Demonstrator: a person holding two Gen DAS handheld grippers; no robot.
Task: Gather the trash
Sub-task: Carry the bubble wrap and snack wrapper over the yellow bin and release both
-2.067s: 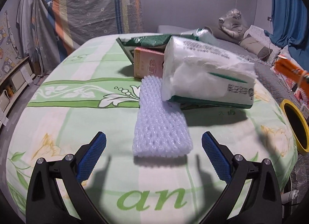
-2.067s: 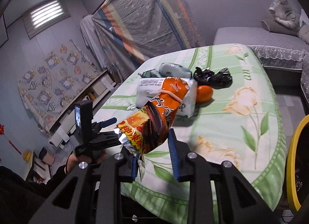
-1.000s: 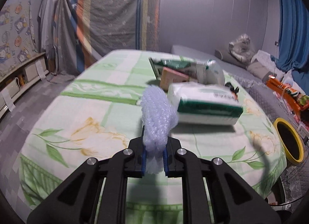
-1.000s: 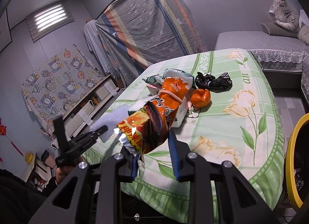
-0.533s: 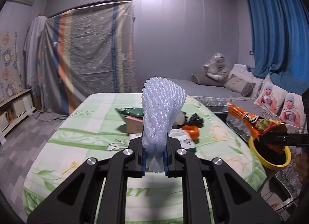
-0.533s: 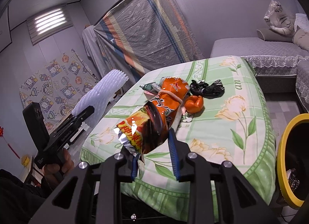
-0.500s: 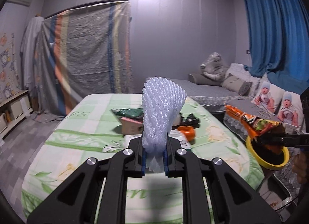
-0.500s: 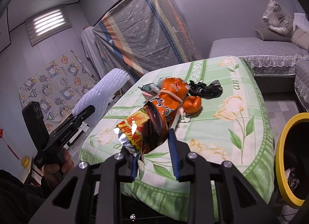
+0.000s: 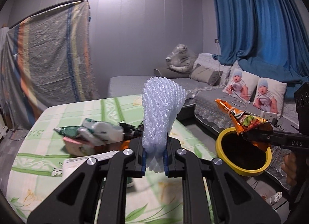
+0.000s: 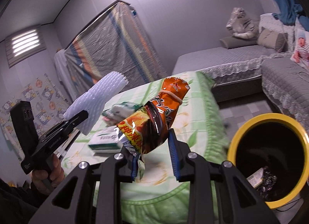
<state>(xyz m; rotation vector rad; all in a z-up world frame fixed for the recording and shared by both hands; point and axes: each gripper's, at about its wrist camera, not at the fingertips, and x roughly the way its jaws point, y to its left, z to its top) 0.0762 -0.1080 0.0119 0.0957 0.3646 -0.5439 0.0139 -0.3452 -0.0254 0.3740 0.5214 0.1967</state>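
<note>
My left gripper (image 9: 154, 161) is shut on a white foam fruit net (image 9: 160, 112) and holds it upright in the air above the table; the net also shows in the right wrist view (image 10: 96, 102). My right gripper (image 10: 155, 159) is shut on an orange snack bag (image 10: 154, 116) tied with a rubber band. In the left wrist view that bag (image 9: 241, 117) hangs over the rim of the yellow trash bin (image 9: 244, 172). In the right wrist view the bin (image 10: 234, 144) sits low right of the bag, with some trash inside.
A table with a green floral cloth (image 9: 44, 125) carries a tissue pack (image 10: 105, 141), a green-white bag (image 9: 100, 129), a pink box and an orange item. A grey sofa (image 9: 212, 96) with cushions stands behind the bin. Blue curtains hang at the right.
Both grippers have swung right toward the yellow bin. The bin is now larger and closer in both views, and the snack bag is now over its rim. Both grips are unchanged.
</note>
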